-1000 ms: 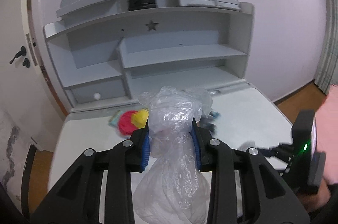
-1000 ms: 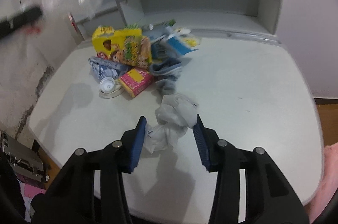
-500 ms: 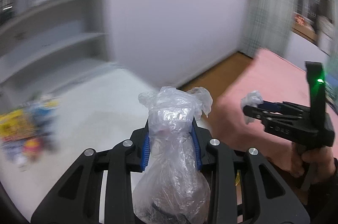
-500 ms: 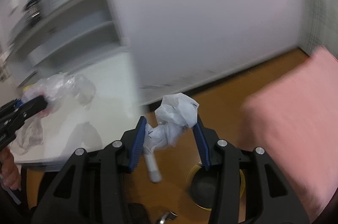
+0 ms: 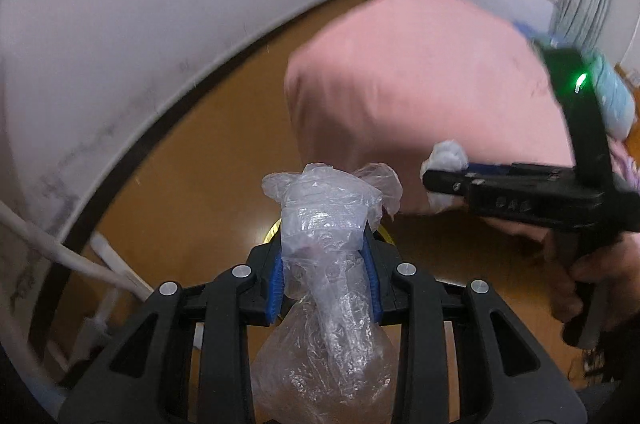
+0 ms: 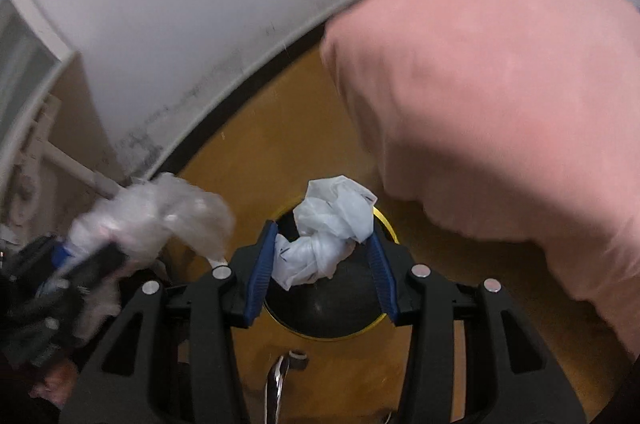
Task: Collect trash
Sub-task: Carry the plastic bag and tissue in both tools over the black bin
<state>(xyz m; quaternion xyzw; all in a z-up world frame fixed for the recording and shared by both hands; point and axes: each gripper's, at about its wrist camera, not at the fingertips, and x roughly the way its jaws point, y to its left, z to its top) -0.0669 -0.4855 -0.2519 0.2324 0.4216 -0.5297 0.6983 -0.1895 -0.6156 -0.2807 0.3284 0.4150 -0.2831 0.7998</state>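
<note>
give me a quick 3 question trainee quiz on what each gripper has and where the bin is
1. True or false: the left gripper is empty.
2. What sits between the jaws of the right gripper?
A. a yellow snack box
B. a crumpled white paper wad
C. a bottle cap
3. Fill in: in the right wrist view, directly below the paper wad is the dark opening of a yellow-rimmed ____.

Key
1. False: its jaws are clamped on a clear plastic bag.
2. B
3. bin, standing on the wooden floor.
</note>
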